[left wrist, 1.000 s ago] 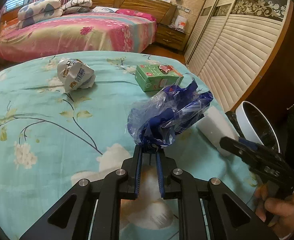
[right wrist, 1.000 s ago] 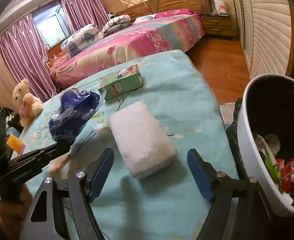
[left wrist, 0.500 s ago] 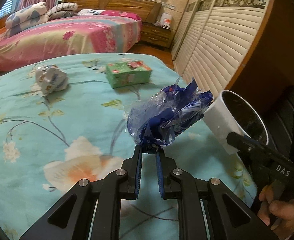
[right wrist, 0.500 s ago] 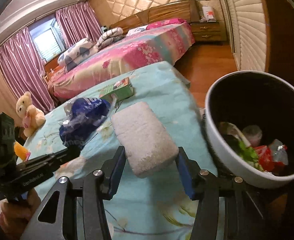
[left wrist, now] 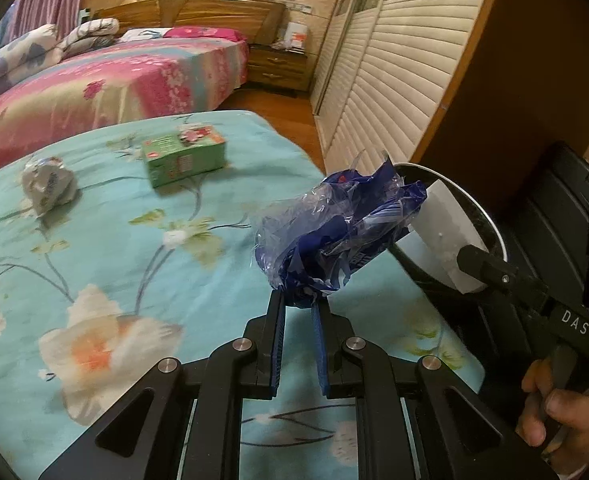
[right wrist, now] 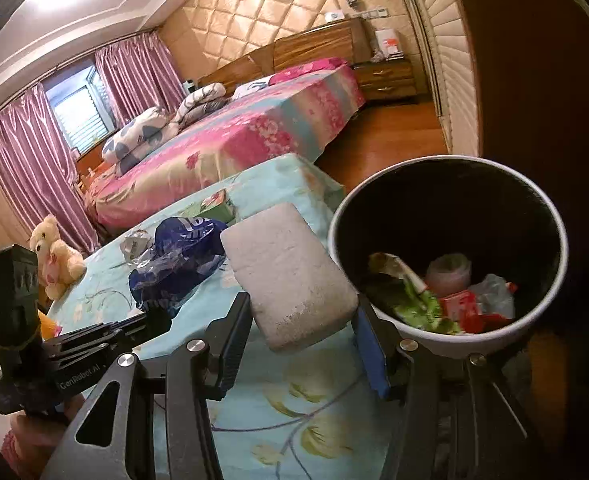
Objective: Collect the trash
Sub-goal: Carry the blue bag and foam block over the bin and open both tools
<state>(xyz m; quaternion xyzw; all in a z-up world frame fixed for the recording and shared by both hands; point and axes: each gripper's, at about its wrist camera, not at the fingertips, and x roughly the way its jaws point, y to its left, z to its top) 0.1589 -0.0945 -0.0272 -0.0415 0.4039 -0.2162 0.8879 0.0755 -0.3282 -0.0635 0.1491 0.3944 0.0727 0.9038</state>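
The left claw [left wrist: 297, 312] was nipped tight on the tail of a crumpled blue wrapper [left wrist: 336, 236], held above the bed's [left wrist: 106, 248] right edge. The right claw [right wrist: 300, 344] clamped a white foam block [right wrist: 288, 276] by its sides. Both should clear the bin's [right wrist: 550, 216] rim before letting go. The block's long axis ran forward, away from the claw, toward the bed's far edge.
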